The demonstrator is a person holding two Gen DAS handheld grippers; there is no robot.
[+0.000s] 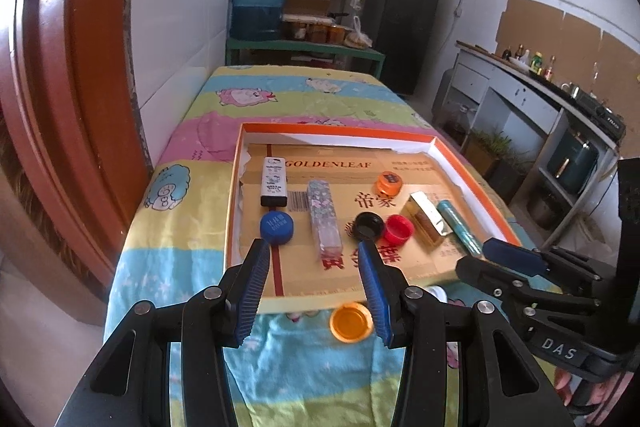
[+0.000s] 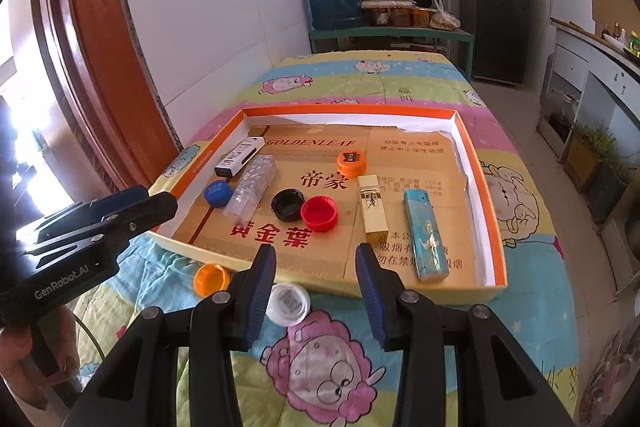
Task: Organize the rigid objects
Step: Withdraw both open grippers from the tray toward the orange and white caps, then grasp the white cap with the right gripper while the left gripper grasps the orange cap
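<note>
- Desk (image 2: pixel 532 267) w/ cartoon cloth carries the big orange-rimmed tray (image 2: pixel 464 131); all places below are rel. to that tray.
- Inside tray, largest first: clear patterned case (image 2: pixel 252 189) and black-and-white box (image 2: pixel 239 157) by the left wall, teal lighter (image 2: pixel 426 235) and gold lighter (image 2: pixel 373 209) toward the right, all with long axes running near-to-far. Then caps: red cap (image 2: pixel 319 213) touching black cap (image 2: pixel 287 203) mid-tray, orange cap w/ label (image 2: pixel 352 163) further back, blue cap (image 2: pixel 218 193) left.
- Outside tray, on the cloth just off its near wall: white cap (image 2: pixel 289 303) and plain orange cap (image 2: pixel 211 279). Looks like these two are what's left to put in.
- Key relation: white cap sits just ahead of the right tongs (image 2: pixel 316 265), slightly left of centre; orange cap sits low between the left tongs (image 1: pixel 314 259), toward the right finger. Each hand is nearer its own cap.
- Both tongs spread, pinching nothing.
</note>
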